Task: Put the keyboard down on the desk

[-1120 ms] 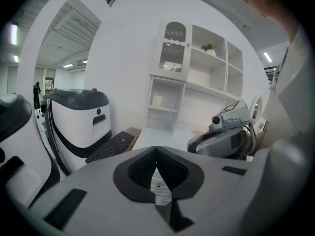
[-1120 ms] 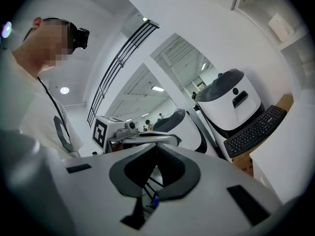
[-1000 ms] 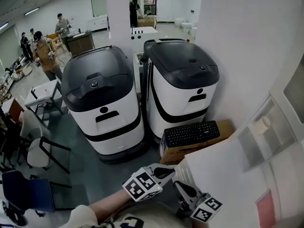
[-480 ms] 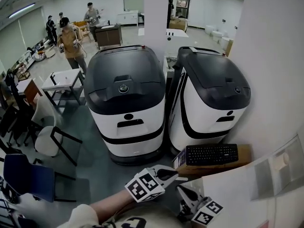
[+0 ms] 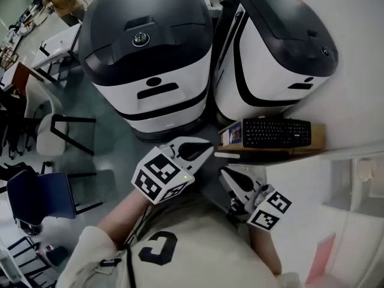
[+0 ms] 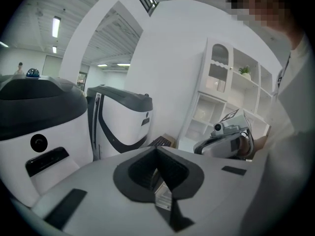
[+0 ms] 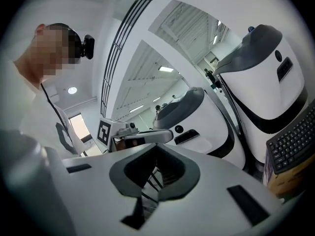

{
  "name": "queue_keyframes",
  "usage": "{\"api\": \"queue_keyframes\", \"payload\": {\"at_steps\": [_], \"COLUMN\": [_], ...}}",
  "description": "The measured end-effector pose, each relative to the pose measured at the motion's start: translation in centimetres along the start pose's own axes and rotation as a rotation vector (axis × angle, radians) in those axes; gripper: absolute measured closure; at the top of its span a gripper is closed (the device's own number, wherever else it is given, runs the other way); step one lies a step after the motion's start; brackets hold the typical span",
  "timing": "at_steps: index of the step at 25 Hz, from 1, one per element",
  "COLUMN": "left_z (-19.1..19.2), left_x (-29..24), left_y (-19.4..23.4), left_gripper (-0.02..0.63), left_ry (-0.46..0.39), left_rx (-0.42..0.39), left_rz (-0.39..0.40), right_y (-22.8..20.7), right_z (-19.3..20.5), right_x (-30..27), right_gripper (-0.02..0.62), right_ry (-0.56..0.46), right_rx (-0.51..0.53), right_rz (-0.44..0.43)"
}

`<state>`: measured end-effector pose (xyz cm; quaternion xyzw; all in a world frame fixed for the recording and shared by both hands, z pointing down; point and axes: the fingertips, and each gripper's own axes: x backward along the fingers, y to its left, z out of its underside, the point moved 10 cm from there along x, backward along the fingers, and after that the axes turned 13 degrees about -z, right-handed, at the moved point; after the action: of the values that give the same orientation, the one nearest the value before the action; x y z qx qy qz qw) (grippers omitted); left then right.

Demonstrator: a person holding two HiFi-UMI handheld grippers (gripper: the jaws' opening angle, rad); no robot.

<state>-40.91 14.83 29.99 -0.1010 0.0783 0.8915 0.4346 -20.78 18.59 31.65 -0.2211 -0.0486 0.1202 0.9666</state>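
Note:
A black keyboard (image 5: 276,132) lies on top of a brown cardboard box (image 5: 323,138) against the white wall, right of two big machines. It also shows small in the left gripper view (image 6: 160,141) and at the right edge of the right gripper view (image 7: 295,144). My left gripper (image 5: 211,147) is shut and empty, its tip a short way left of the box. My right gripper (image 5: 223,174) is shut and empty too, just below the box's near corner. Neither touches the keyboard. A white desk surface (image 5: 300,182) lies below the box.
Two large white-and-black machines (image 5: 147,65) (image 5: 276,47) stand side by side behind the box. Chairs (image 5: 45,137) and a blue seat (image 5: 36,194) stand on the floor at left. A white shelf unit (image 6: 231,82) stands at right.
The head view has tipped down and moved in. Both grippers have moved forward toward the box with the keyboard, still shut. The keyboard has not moved.

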Motion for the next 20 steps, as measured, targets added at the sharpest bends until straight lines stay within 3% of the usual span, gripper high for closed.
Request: {"api": "queue_keyframes", "payload": {"at_steps": [5,12,20], "left_z": [-0.3,0.1,1.4], "left_x": [-1.4,-6.4,-11.1], "left_y": [2.7,3.9,4.8], "left_gripper": [0.592,0.592,0.592], "left_ry": [0.011,0.063,0.161], "left_rx": [0.035,0.057,0.09], "left_rz": [-0.028,0.049,0.066], "right_y": [-1.8,-3.3,-4.1], "right_z": [-0.9,-2.3,-3.1], "right_x": [-0.8,0.4,1.0], "right_gripper": [0.572,0.572,0.572], "right_ry": [0.004,-0.031,-0.029], "right_rx": [-0.053,-0.085,-0.085], "right_rz": [0.038,0.145,0.221]}}
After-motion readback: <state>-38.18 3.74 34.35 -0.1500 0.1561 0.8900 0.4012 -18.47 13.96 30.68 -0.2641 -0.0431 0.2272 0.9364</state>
